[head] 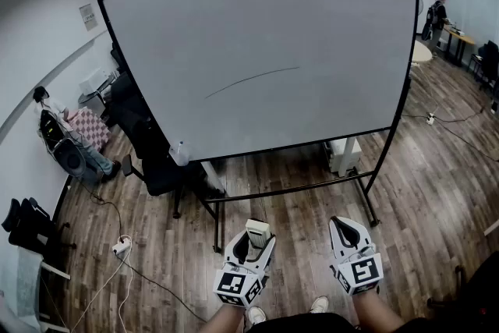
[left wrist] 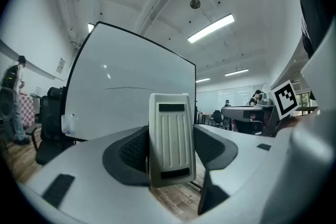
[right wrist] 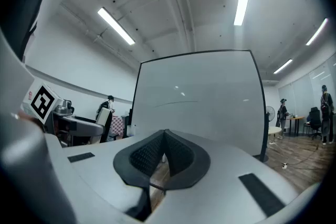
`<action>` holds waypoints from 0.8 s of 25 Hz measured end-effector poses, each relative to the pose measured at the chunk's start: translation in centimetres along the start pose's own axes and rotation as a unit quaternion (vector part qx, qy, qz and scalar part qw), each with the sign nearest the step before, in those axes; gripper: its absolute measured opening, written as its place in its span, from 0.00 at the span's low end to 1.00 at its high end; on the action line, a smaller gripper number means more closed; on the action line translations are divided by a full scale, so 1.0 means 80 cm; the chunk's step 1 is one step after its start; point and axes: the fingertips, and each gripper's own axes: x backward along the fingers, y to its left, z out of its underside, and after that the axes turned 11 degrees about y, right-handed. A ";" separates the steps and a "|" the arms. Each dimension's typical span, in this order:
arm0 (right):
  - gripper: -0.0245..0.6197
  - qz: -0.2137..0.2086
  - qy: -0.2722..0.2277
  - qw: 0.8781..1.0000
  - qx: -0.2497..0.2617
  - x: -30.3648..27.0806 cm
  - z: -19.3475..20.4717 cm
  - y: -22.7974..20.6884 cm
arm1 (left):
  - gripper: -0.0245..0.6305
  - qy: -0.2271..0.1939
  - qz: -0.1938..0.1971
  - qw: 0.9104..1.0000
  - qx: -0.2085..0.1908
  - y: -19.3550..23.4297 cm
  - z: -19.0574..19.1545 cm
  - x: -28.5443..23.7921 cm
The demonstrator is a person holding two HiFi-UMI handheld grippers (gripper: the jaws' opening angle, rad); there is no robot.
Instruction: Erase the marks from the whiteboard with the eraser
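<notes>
A large whiteboard (head: 265, 43) on a black wheeled stand fills the middle of the head view, with one thin dark line (head: 251, 80) drawn across its lower middle. My left gripper (head: 256, 234) is low at the bottom, shut on a cream ribbed eraser (left wrist: 169, 139) that stands upright between its jaws. The right gripper (head: 343, 230) is beside it, shut with nothing held; its black pads meet in the right gripper view (right wrist: 165, 157). Both grippers are well short of the board. The same line (left wrist: 131, 88) shows on the board in the left gripper view.
A small plastic bottle (head: 179, 154) sits on the board's ledge at the left. Black office chairs (head: 148, 144) stand left of the board. A person (head: 66, 136) sits at the far left, another (head: 437, 15) stands at far right. Cables (head: 117, 261) lie on the wood floor.
</notes>
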 end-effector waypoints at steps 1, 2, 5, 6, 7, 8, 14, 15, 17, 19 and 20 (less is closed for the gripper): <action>0.06 -0.004 -0.002 1.000 0.004 -0.001 -0.001 0.000 | 0.45 0.000 -0.001 1.000 -0.002 0.000 -0.002 -0.001; 0.06 -0.008 -0.004 1.000 0.008 -0.003 -0.002 -0.001 | 0.45 0.000 -0.002 1.000 -0.004 -0.001 -0.003 -0.002; 0.06 -0.013 -0.006 1.000 0.008 -0.003 0.001 -0.003 | 0.45 0.004 -0.004 1.000 -0.008 -0.005 -0.004 -0.005; 0.06 -0.013 -0.004 1.000 0.004 -0.002 0.003 -0.006 | 0.45 0.005 -0.004 1.000 -0.008 -0.007 -0.004 -0.006; 0.06 -0.012 -0.003 1.000 0.000 -0.002 0.004 -0.010 | 0.45 0.007 -0.005 1.000 -0.008 -0.010 -0.003 -0.008; 0.06 -0.013 -0.002 1.000 -0.002 -0.001 0.005 -0.013 | 0.45 0.009 -0.007 1.000 -0.007 -0.014 -0.002 -0.011; 0.06 -0.024 -0.022 0.999 -0.017 0.009 0.010 -0.049 | 0.45 0.023 -0.019 1.000 -0.010 -0.048 0.011 -0.035; 0.06 -0.031 -0.028 0.999 -0.019 0.011 0.009 -0.056 | 0.45 0.024 -0.024 0.999 -0.009 -0.051 0.013 -0.039; 0.07 -0.042 -0.037 0.998 -0.018 0.013 0.008 -0.070 | 0.45 0.024 -0.036 0.999 -0.004 -0.057 0.013 -0.046; 0.07 -0.048 -0.037 0.998 -0.016 0.009 0.011 -0.081 | 0.45 0.020 -0.047 0.999 0.004 -0.062 0.012 -0.051; 0.07 -0.052 -0.035 0.998 -0.017 0.004 0.012 -0.085 | 0.45 0.019 -0.051 0.998 0.008 -0.062 0.012 -0.053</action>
